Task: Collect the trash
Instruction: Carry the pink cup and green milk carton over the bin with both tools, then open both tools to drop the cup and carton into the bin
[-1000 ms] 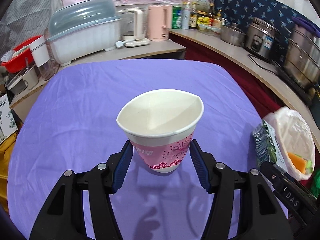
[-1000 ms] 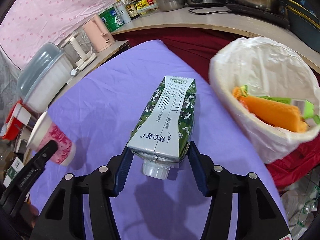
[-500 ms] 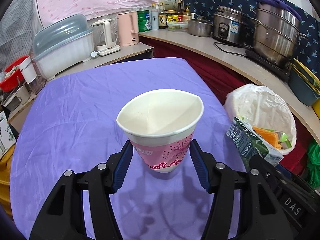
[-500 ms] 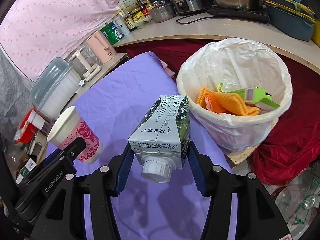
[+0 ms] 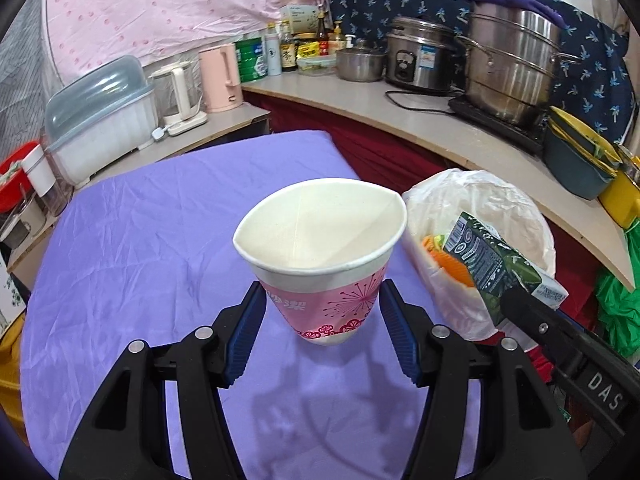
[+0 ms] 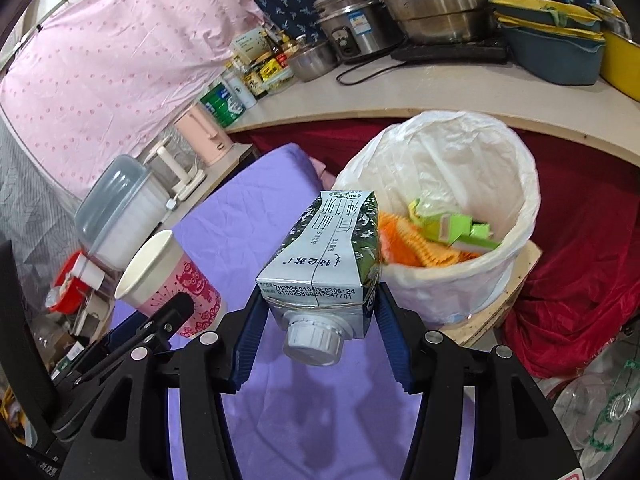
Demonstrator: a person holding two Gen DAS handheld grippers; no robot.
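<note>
Two loads: a paper cup (image 5: 320,256) and a milk carton (image 6: 324,264), each carried clear of the purple tablecloth (image 5: 160,220) toward the lined bin (image 6: 460,280).
Change: a second ago the bin sat at the far edge of both views; now it fills the space just behind the carton and sits just beside the cup, so both hands have swung toward it.
Meaning: I judge the carry nearly done; the drop is not yet made.
Left gripper (image 5: 320,332): about half spread, its blue pads pinching the cup's pink lower wall; cup upright, empty, its rim creased.
Right gripper (image 6: 316,336): about half spread, clamped on the carton's cap end, cap toward the camera, far end just at the bin's near rim.
Bin: beside the table's edge, already holding orange and green scraps (image 6: 440,236).
Next: carton first, since it is nearer the bin mouth than the cup.
</note>
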